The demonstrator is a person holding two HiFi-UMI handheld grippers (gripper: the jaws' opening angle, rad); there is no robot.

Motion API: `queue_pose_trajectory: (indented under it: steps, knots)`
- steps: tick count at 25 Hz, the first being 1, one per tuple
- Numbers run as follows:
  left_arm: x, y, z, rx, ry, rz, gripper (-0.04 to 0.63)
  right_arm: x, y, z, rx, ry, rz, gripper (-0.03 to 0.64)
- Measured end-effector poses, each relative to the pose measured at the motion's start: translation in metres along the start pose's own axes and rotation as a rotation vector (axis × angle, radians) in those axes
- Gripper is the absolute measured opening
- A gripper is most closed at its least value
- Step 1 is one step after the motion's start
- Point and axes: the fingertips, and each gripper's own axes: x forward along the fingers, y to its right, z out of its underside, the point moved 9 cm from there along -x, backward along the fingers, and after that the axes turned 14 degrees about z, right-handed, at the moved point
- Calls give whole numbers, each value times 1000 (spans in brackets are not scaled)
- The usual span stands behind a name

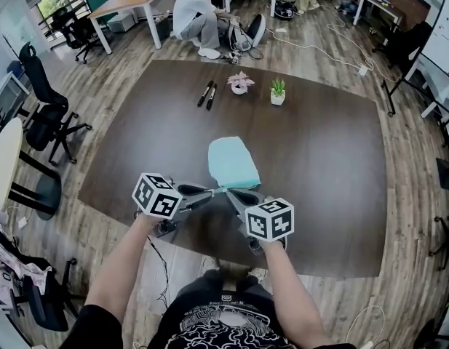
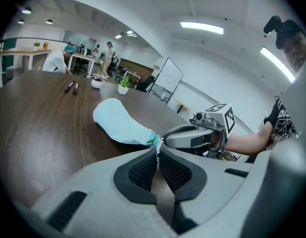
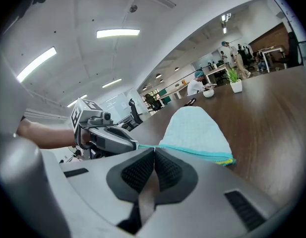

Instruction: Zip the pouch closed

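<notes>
Two claws, both at the near end of a light teal fabric pouch (image 1: 233, 162) lying flat on a dark brown wooden table (image 1: 326, 166), towards the edge closest to the wearer. Left gripper (image 2: 157, 151) reaching in from the left, black ribbed pads pressed together, a thin bit of the pouch's near corner pinched between the tips. Right gripper (image 3: 153, 151) angled in from the right, pads likewise squeezed tight, tips closed on the darker teal zip edge (image 3: 192, 151) just beside the left one's tips; impossible to tell whether on the pull tab or on the tape itself. Zip edge stretched in a straight line from the left claw's tip, past the right one's pads, to a small yellow end (image 3: 226, 158) at the pouch's other near corner. Rest of the pouch rounded and slightly puffed, pointing away across the table. Well beyond it, near the far edge: a pair of black marker pens (image 1: 207, 94) side by side, a small pink-leaved plant in a white pot (image 1: 240, 83), and a small green plant in a white pot (image 1: 278, 91), all apart from the pouch. Past the table, on the wood-plank floor, a crouching person in a white top (image 1: 195, 17), beside some gear.
</notes>
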Motion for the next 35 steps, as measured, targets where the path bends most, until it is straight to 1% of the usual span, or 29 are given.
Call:
queue_pose_trajectory:
  steps: [6,11,17,20,24,30,35]
  knots:
    - [0,-2,0,0,-2,-10,23,1,3,0,-9,-6,11,2]
    - [-5,-4,3,-7,-1,-32,23,-1,11,2,3,-11,47,1]
    - [-7,-5,4,-9,8,-52,23,-2,13,2,2,-10,54,2]
    - [-12,-7,6,-12,15,-79,23,-2,15,2,9,-9,74,2]
    - [-14,-9,6,-17,26,-101,23,-2,16,3,8,-6,76,2]
    - [-17,-13,7,-19,39,-151,23,-4,24,6,33,1,115,2]
    - [-22,-14,10,-29,48,-167,23,-4,23,5,25,2,119,2]
